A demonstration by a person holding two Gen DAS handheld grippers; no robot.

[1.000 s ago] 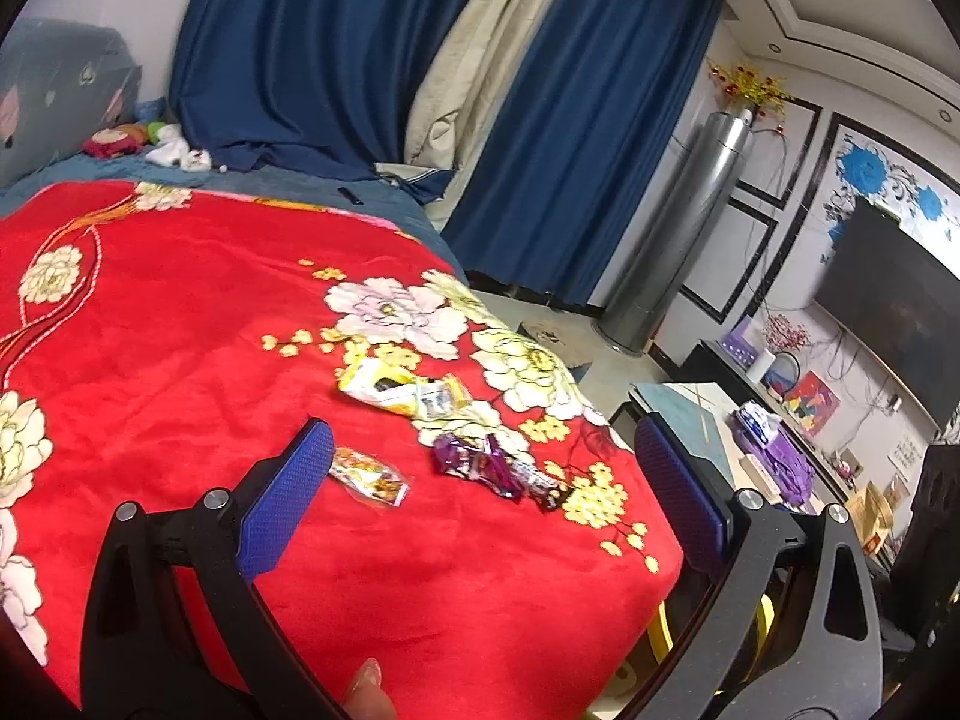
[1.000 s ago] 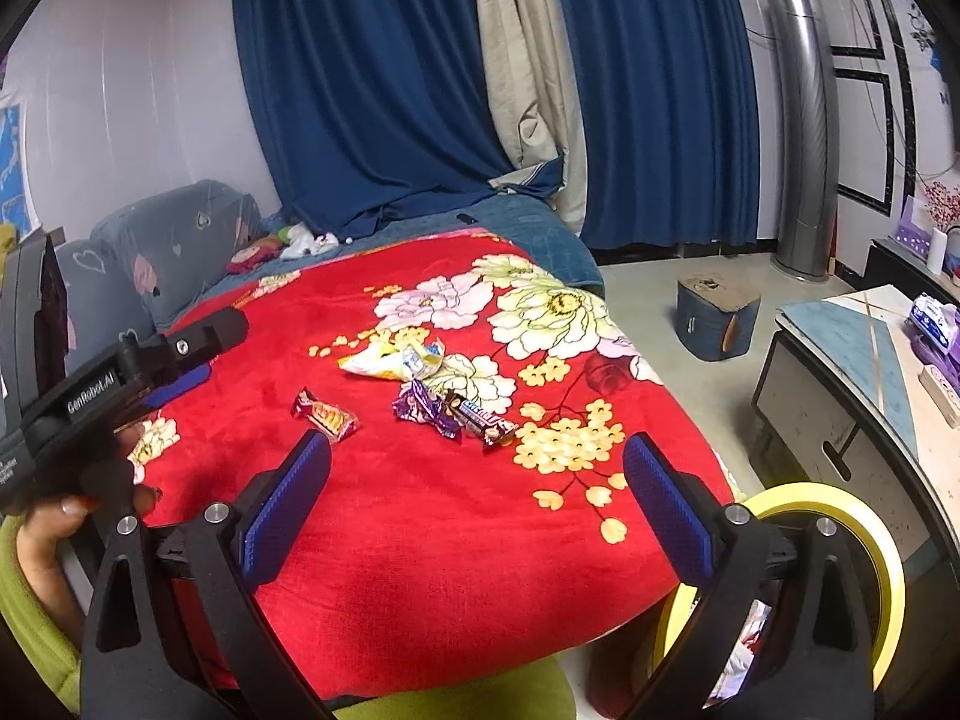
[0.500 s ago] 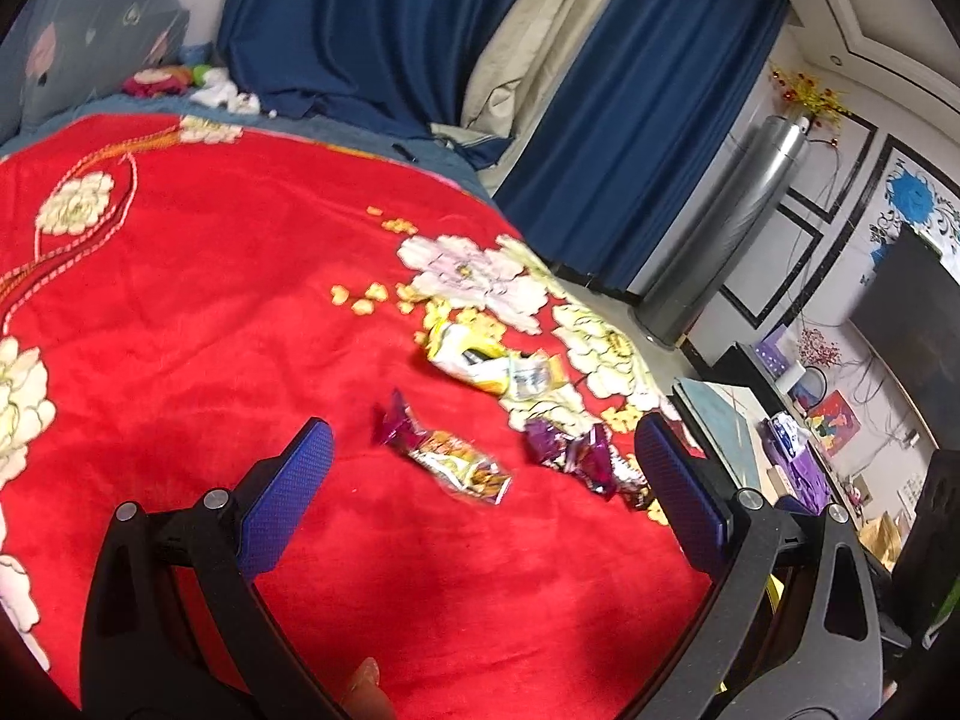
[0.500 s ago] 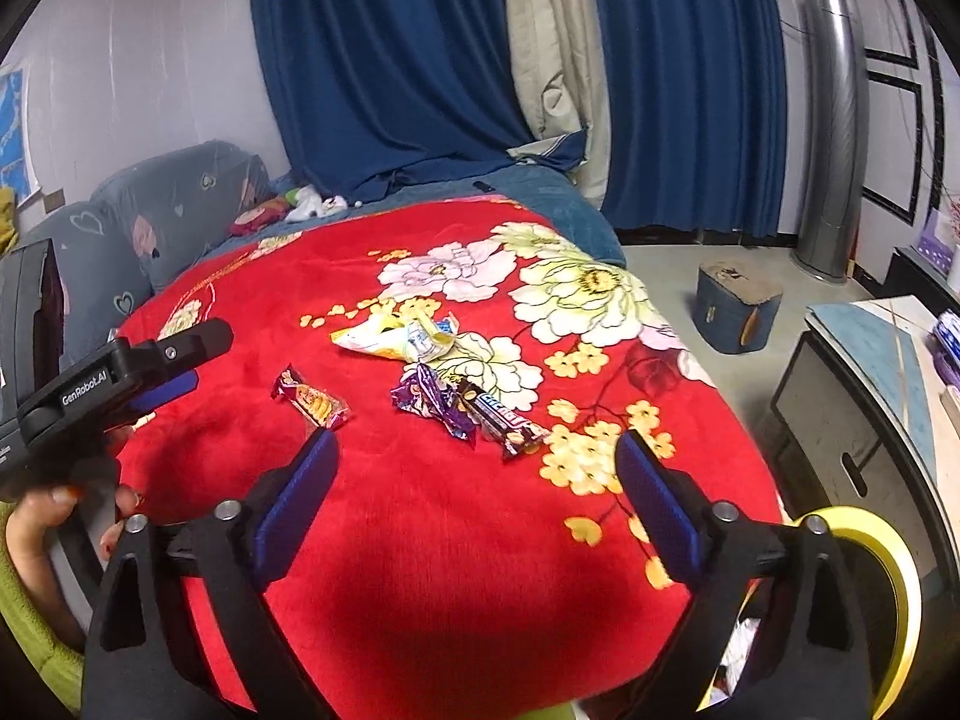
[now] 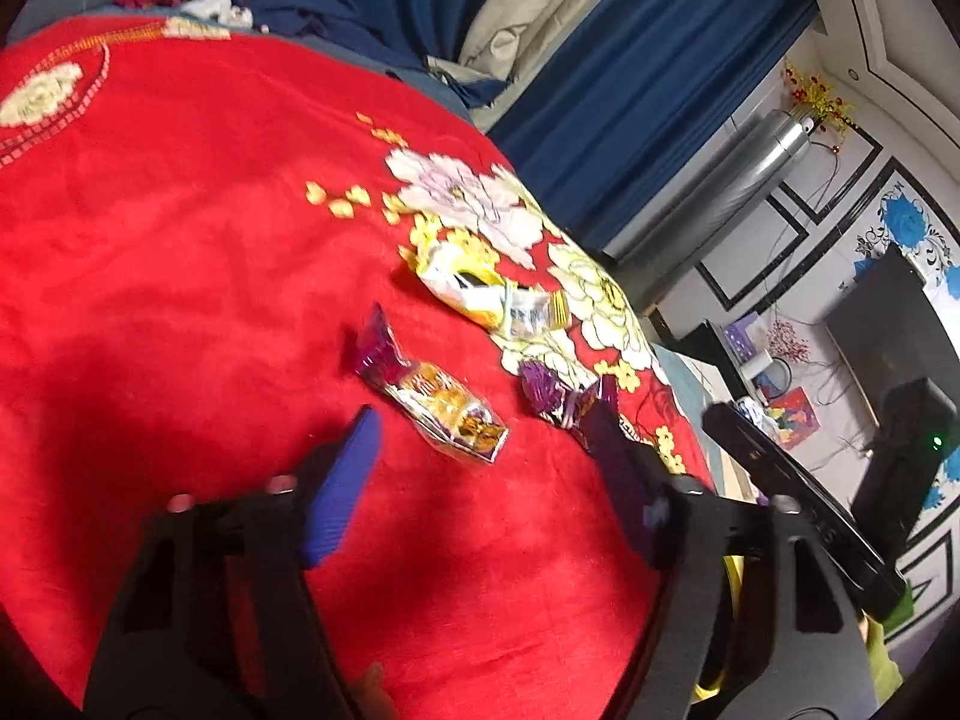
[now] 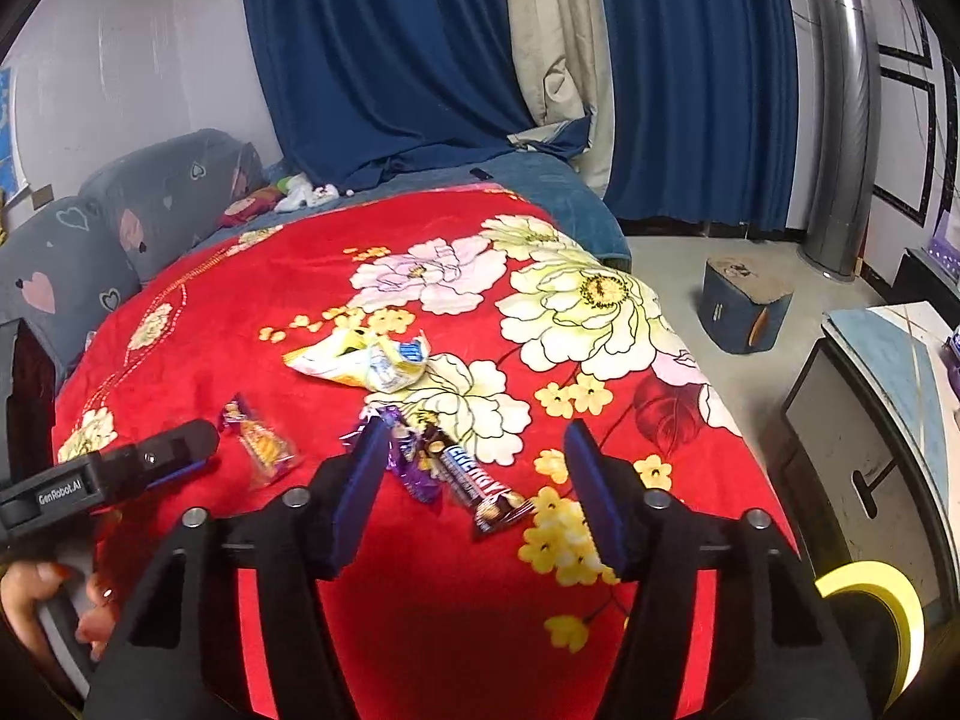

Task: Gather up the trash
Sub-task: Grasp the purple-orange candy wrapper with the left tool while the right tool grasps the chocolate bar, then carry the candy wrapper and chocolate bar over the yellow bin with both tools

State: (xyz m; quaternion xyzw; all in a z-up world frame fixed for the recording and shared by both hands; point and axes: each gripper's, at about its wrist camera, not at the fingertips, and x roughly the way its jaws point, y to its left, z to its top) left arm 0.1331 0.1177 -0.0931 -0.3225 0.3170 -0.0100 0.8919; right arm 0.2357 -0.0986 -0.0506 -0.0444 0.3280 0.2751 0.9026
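Wrappers lie on a red flowered blanket [image 5: 150, 252]. My left gripper [image 5: 486, 450] hangs low over it with its jaws closing. A gold and purple sweet wrapper [image 5: 438, 402] lies just past its blue pads, untouched. My right gripper [image 6: 477, 480] is closing too, and a brown chocolate bar wrapper [image 6: 474, 480] lies on the blanket between its fingers, clear of the pads. A crumpled purple wrapper [image 6: 408, 462] touches that bar on its left. Further back lies a yellow and white snack bag [image 6: 366, 360]. The right wrist view shows the left gripper [image 6: 150, 462] beside the gold wrapper [image 6: 261, 444].
The bed's edge drops off at the right, with a yellow-rimmed bin [image 6: 876, 618] below it. A low cabinet [image 6: 870, 396] and a small blue stool [image 6: 744, 312] stand on the floor. Grey pillows [image 6: 120, 228] and blue curtains [image 6: 390, 60] are behind. A hand [image 6: 36, 600] holds the left gripper.
Both grippers have come down and forward toward the wrappers, which now look larger and closer. Both pairs of jaws have narrowed from wide open.
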